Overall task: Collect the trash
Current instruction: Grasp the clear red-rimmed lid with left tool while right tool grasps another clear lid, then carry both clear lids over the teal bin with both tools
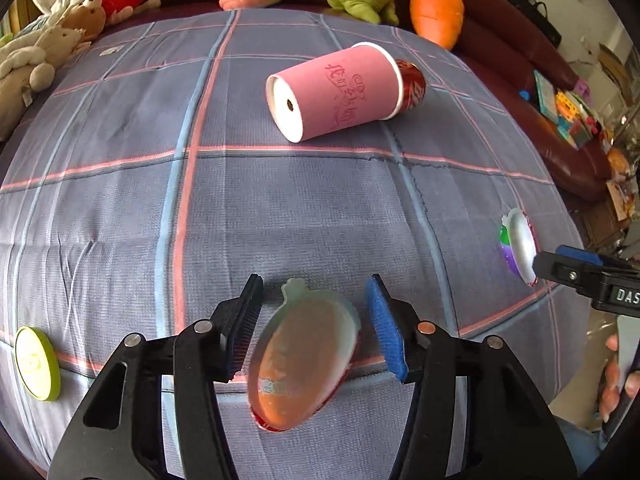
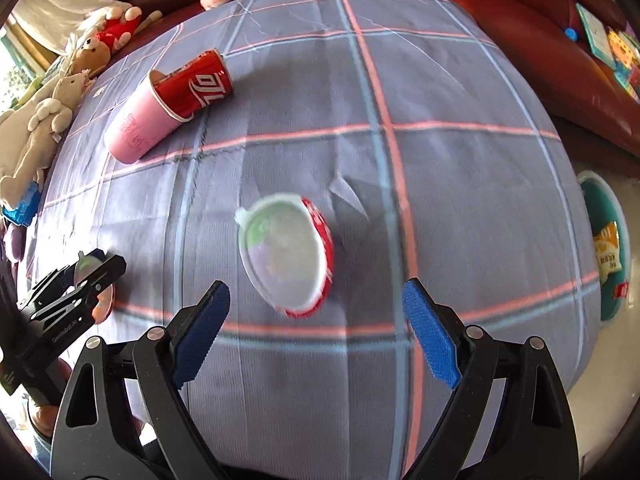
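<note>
On the plaid cloth, an orange sealed jelly cup (image 1: pixel 298 364) lies between the fingers of my left gripper (image 1: pixel 316 328), which is open around it without visibly touching it. A red jelly cup with a white and purple lid (image 2: pixel 286 254) lies just ahead of my open right gripper (image 2: pixel 316 328); it also shows in the left wrist view (image 1: pixel 518 246). A pink paper cup (image 1: pixel 334 94) lies on its side with a red cola can (image 2: pixel 194 86) stuck in its mouth, at the far side. The left gripper (image 2: pixel 80 284) shows at the left of the right wrist view.
A yellow-green round lid (image 1: pixel 38 362) lies at the cloth's left edge. Plush toys (image 1: pixel 436 12) line the far edge before a dark red sofa (image 2: pixel 560 60). A teal bin holding a snack bag (image 2: pixel 604 248) stands right of the table.
</note>
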`<action>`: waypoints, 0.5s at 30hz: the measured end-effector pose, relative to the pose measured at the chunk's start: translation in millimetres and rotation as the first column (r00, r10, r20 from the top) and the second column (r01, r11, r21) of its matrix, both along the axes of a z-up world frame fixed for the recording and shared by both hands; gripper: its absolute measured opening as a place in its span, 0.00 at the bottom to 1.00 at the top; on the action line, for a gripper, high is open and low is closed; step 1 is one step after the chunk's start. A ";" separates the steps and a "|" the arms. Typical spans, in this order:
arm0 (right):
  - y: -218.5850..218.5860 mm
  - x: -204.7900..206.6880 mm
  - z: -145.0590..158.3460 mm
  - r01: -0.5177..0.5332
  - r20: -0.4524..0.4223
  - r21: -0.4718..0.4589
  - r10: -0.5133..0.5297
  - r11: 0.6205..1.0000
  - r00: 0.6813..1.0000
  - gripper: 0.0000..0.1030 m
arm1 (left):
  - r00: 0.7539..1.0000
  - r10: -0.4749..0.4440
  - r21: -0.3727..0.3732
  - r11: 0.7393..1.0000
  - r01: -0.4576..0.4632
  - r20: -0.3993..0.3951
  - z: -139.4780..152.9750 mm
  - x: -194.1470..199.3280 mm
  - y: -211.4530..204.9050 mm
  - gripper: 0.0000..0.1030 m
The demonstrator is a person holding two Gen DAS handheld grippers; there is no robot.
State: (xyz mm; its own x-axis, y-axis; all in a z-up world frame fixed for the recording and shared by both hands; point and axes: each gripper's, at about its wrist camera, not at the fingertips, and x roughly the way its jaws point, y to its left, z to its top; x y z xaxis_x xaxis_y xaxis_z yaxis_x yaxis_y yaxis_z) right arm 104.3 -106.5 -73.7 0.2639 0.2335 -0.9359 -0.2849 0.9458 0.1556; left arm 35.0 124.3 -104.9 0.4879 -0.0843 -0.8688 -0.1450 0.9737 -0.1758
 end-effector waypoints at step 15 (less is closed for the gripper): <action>19.2 -4.5 -6.9 -0.050 0.013 0.006 0.050 0.999 0.999 0.48 | 0.999 0.008 0.025 1.000 -0.007 -0.035 -1.7 -29.4 15.3 0.71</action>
